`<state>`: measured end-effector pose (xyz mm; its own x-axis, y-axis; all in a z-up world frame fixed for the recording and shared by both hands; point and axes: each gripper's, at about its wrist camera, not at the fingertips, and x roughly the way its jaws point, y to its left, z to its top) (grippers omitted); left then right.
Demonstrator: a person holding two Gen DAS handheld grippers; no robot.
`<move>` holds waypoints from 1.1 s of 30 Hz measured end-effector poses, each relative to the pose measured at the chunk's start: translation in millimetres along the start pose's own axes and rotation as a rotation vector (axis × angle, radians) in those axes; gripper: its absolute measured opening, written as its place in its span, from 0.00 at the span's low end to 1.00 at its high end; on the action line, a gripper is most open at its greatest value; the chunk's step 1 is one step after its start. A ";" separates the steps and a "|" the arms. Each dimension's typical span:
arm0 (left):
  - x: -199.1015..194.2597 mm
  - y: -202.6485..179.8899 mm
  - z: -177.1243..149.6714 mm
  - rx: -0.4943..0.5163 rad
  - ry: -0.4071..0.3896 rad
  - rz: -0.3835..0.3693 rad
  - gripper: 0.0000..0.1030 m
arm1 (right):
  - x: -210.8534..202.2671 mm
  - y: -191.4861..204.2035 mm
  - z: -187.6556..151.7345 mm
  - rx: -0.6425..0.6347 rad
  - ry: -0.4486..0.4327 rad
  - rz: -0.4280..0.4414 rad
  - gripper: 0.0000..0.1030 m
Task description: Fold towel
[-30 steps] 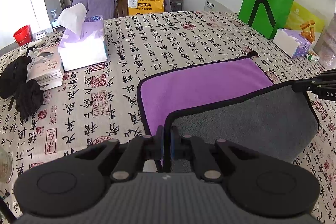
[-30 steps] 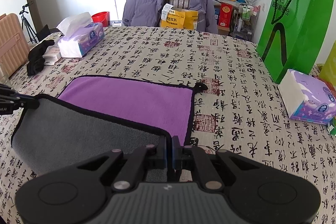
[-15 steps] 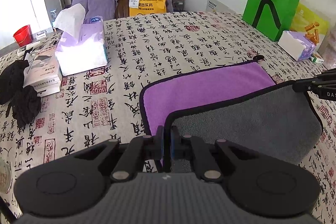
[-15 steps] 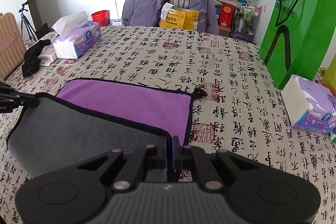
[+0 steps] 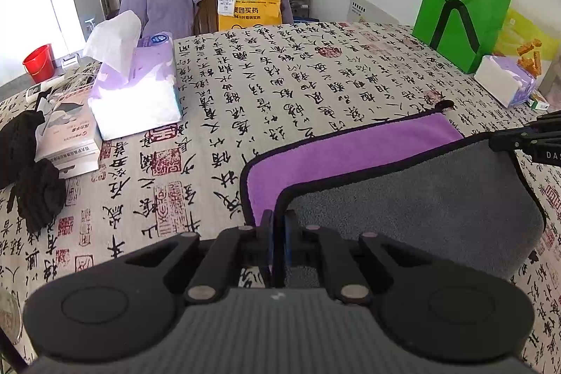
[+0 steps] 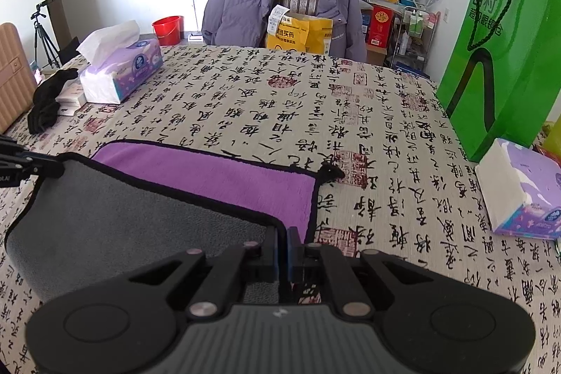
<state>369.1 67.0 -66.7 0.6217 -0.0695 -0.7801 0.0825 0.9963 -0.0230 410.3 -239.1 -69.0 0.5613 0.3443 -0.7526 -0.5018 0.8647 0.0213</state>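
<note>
Left wrist view: at the bottom centre of the frame the left gripper [image 5: 278,226] has its two fingers pinched together on the black-trimmed corner of the towel [image 5: 413,198], and the grey underside of the cloth spreads away to the right, lifted off the table. At the right edge of the same frame the right gripper [image 5: 505,142] pinches the opposite near corner, so the raised edge hangs fairly taut between the two; holding both corners this way keeps the flap flat as it is carried over. In the right wrist view the right gripper [image 6: 282,244] is likewise clamped on its corner at the bottom centre, with the towel [image 6: 140,209] filling the lower left and the left gripper [image 6: 45,165] at the left edge. Beyond the lifted grey flap, a purple strip of the towel lies flat on the tablecloth [image 5: 280,86], printed with black writing, and its far right corner ends in a small black loop [image 6: 331,171]. The fold looks about half made, the far edge being the likely target. Further off, a tissue box [image 5: 135,93] sits at the upper left of the left view, and a green bag [image 6: 501,65] stands at the upper right of the right view; both are well apart from the towel.
</note>
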 end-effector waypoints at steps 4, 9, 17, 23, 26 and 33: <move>5.0 1.9 3.9 -0.001 0.000 0.003 0.07 | 3.7 0.2 2.3 -0.002 -0.001 0.000 0.04; 12.9 4.9 9.6 0.000 0.001 0.009 0.07 | 13.4 -3.1 10.8 -0.008 -0.004 0.000 0.04; 23.0 9.2 18.3 0.004 -0.001 0.017 0.07 | 26.6 -6.8 20.9 -0.018 -0.005 -0.001 0.04; 31.7 12.0 24.6 0.008 -0.002 0.020 0.07 | 33.7 -9.1 26.6 -0.023 -0.005 -0.002 0.04; 34.3 13.2 26.0 0.008 -0.002 0.021 0.07 | 36.7 -9.4 29.4 -0.027 -0.005 -0.004 0.04; 40.4 15.5 31.0 0.005 -0.004 0.022 0.07 | 42.6 -10.2 35.4 -0.033 -0.007 -0.007 0.04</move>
<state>419.6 78.1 -79.2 0.6264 -0.0475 -0.7781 0.0724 0.9974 -0.0026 462.6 -220.3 -78.0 0.5695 0.3409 -0.7480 -0.5190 0.8547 -0.0055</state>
